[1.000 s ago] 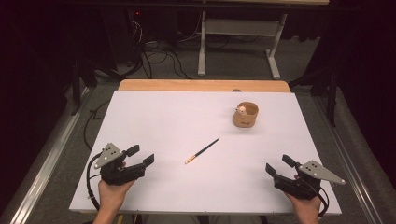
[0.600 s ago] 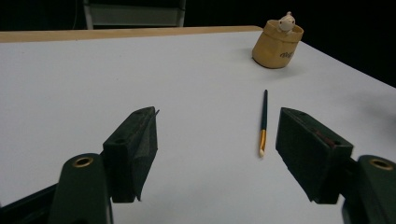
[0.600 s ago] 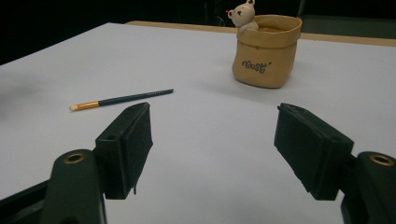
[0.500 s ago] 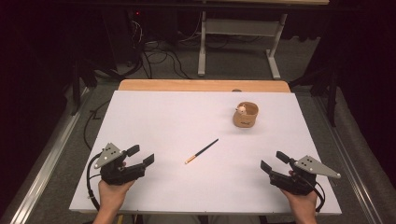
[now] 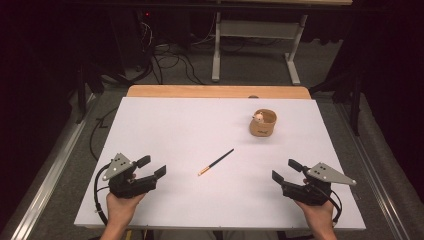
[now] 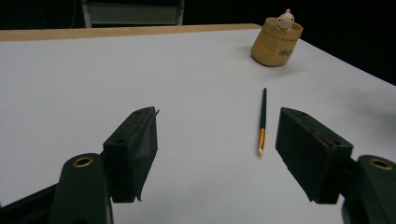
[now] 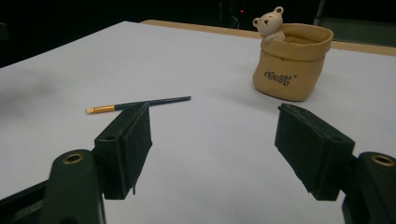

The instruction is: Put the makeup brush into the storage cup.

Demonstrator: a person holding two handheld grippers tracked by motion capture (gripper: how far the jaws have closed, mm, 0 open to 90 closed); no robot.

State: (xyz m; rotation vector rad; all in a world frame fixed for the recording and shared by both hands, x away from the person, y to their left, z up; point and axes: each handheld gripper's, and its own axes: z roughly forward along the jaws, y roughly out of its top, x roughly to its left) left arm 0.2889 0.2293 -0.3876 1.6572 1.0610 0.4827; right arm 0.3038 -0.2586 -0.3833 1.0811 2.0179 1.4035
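High view has your right gripper [image 5: 284,171] a little nearer the middle of the table [image 5: 165,125] than it sat a second ago, drifted inward and slightly forward, while your left gripper [image 5: 151,167] has stayed where it was at the near left. That small shift reads as the start of a reach, most likely toward the brush [image 5: 216,162], which has not moved and lies flat on the white surface between your two claws, well apart from both. Both claws stand wide with nothing between the jaws; the gripper views show bare table in each gap. From the right gripper view, the brush [image 7: 140,104] lies ahead and to the left of your claw, crosswise, pale tip to the left, just beyond the left jaw. From the left gripper view it lies ahead, just inside the right jaw's line, pointing almost straight away with its pale tip [image 6: 260,150] nearest you. The one container is the tan pot [image 7: 292,63] with a small bear figure [image 7: 269,23] perched at its rim, ahead and slightly right of your right claw, farther off than the brush. Its mouth is open, and what you can see of the inside looks empty, though the bottom is hidden.
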